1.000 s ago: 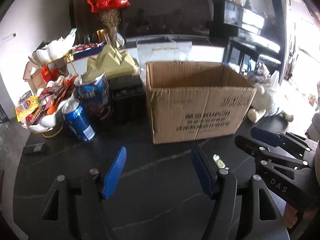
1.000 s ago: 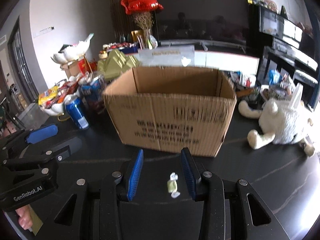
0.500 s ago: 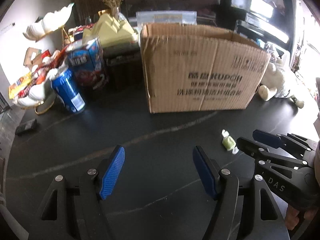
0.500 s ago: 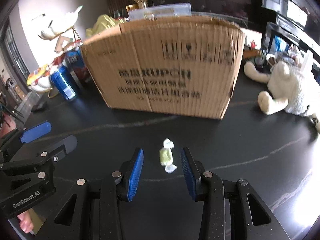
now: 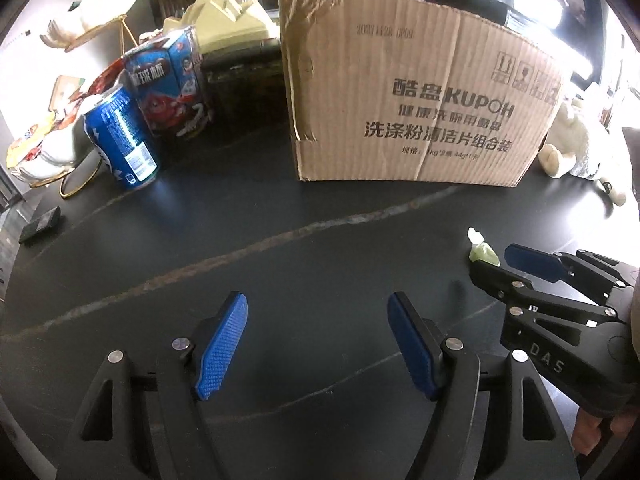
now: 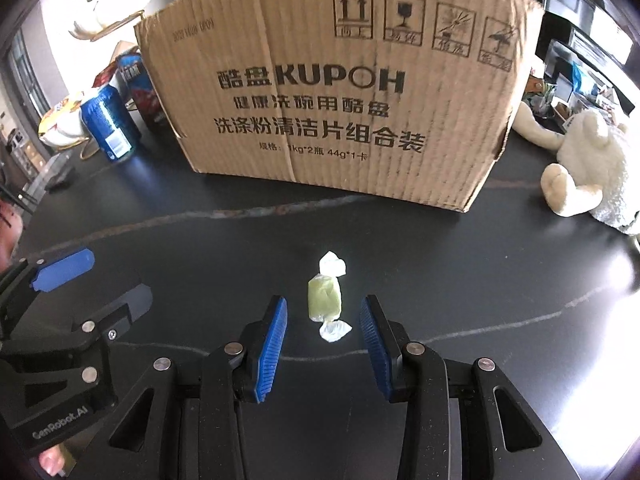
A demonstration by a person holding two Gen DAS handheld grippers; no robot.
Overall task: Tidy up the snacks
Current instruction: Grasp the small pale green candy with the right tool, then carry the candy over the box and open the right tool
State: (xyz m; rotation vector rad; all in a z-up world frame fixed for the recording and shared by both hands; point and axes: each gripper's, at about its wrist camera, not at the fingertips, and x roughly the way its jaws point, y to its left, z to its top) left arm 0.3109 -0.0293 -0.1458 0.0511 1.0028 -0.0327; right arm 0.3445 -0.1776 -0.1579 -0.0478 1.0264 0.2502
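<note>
A small pale green candy (image 6: 325, 298) in a clear twisted wrapper lies on the black table (image 6: 480, 280), in front of a tall cardboard box (image 6: 340, 92). My right gripper (image 6: 323, 307) is open and low over the table. The candy lies between its blue pads (image 6: 272, 344), touching neither. In the left wrist view the same candy (image 5: 484, 252) sits just ahead of the right gripper (image 5: 492, 262). My left gripper (image 5: 317, 300) is open wide over bare tabletop, nothing between its fingers, left of the right one. The box (image 5: 420, 100) hides its inside from both views.
A blue drink can (image 5: 120, 140) and a blue snack carton (image 5: 172, 84) stand left of the box. A white dish of snack packets (image 5: 44, 148) sits at the far left. A white plush toy (image 6: 588, 160) lies right of the box.
Both grippers have come down toward the table and tilted downward. The candy has moved in between the right gripper's pads. The left jaws have spread a little wider.
</note>
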